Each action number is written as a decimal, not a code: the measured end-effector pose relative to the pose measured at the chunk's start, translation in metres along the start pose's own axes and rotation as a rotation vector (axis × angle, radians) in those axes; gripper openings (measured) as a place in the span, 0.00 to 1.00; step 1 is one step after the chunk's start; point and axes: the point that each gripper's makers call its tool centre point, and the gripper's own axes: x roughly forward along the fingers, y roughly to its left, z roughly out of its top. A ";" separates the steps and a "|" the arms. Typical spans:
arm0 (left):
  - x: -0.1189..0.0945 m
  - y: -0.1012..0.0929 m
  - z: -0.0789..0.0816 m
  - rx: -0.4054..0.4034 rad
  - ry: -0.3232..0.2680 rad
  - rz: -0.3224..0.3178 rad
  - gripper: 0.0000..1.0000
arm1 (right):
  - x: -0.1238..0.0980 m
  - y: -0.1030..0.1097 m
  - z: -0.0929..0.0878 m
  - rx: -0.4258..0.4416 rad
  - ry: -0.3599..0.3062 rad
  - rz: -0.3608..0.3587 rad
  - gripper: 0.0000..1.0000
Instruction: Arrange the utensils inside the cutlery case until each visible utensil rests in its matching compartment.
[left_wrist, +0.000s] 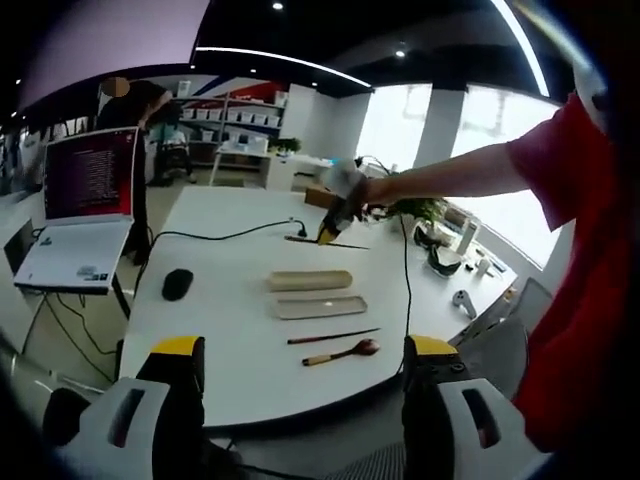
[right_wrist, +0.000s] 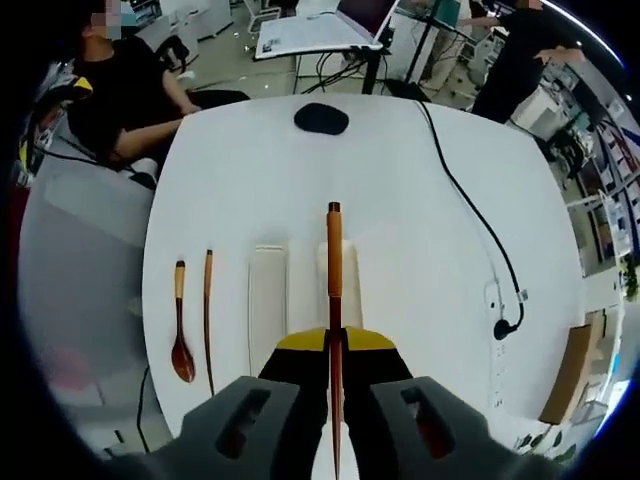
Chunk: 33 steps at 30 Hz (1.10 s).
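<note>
Right hand-held gripper (right_wrist: 334, 345): jaws closed on one chopstick (right_wrist: 334, 270), which points straight ahead along the jaws, held above the surface (right_wrist: 420, 200) over the case halves.
Left hand-held gripper (left_wrist: 305, 350): jaws spread wide, nothing between them, held back at the near edge of the surface.
Cutlery case: two long pale pieces, lying side by side: case tray (right_wrist: 267, 310) and second case piece (right_wrist: 345, 275). Both appear empty; which is lid and which is base cannot be told.
Spoon (right_wrist: 181, 345): on the bare surface, outside the case, wooden handle with dark bowl.
Second chopstick (right_wrist: 208, 315): on the surface, between the spoon and the case tray, apart from both.
Other items: mouse (right_wrist: 321, 118) and black cable (right_wrist: 470, 215), well apart from the case.
Progress: early, by judgement. No utensil rests in a compartment yet.
Remaining: seat the held chopstick, then the second chopstick, then the spoon.
</note>
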 end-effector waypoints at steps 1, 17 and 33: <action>0.000 0.000 0.001 -0.004 -0.003 0.002 0.83 | 0.001 -0.003 0.000 0.001 0.001 -0.003 0.00; 0.009 -0.010 0.007 0.011 -0.032 -0.035 0.89 | 0.033 -0.014 0.001 0.004 0.005 0.012 0.00; 0.004 -0.009 0.025 0.070 -0.144 -0.014 0.95 | 0.058 -0.021 0.001 0.069 -0.034 0.010 0.00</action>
